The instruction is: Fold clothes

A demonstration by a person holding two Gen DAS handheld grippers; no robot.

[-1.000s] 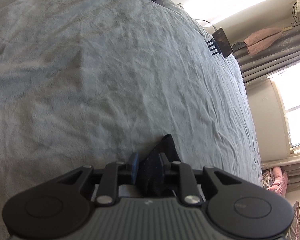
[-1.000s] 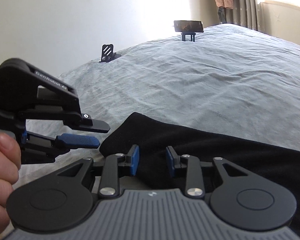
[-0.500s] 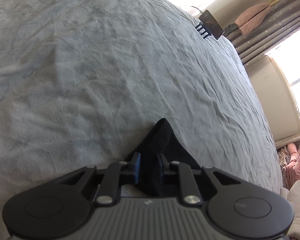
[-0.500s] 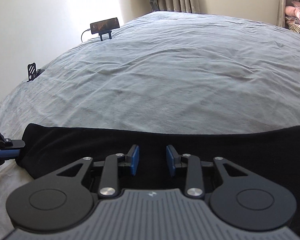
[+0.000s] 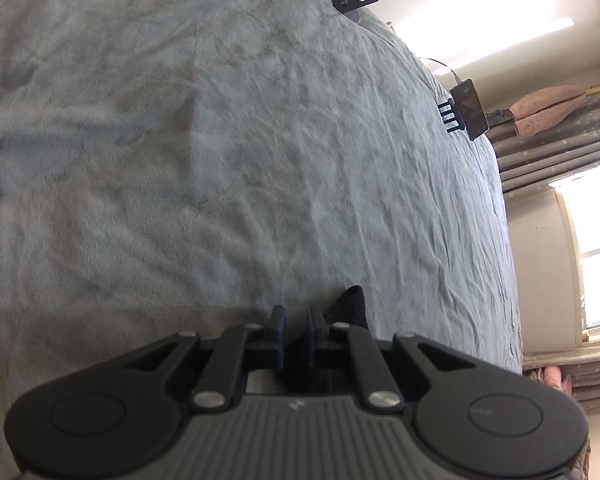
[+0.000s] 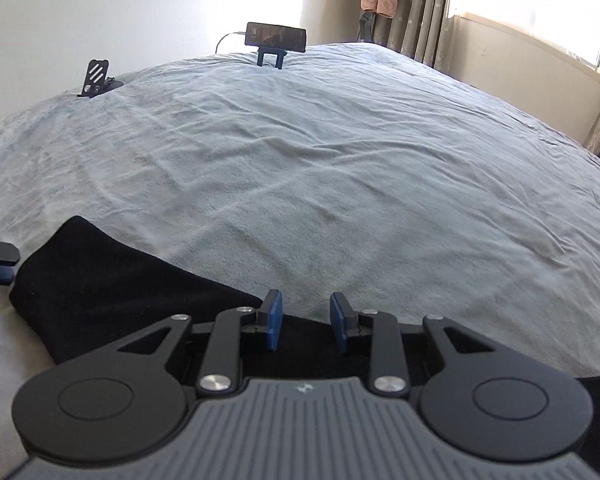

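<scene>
the left gripper (image 5: 297, 326) is pinching the black garment (image 6: 112, 280) corner while the right gripper (image 6: 306, 320) is hovering half-open over its edge, risking a lopsided fold.

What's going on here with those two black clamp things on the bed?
A person is folding a black fabric garment laid on a grey-blue bed cover, using a handheld gripper in each hand. The left gripper has just been closing and is pinched on one corner of the garment. The right gripper hovers over the garment's edge with its jaws apart, gripping nothing yet.
</scene>
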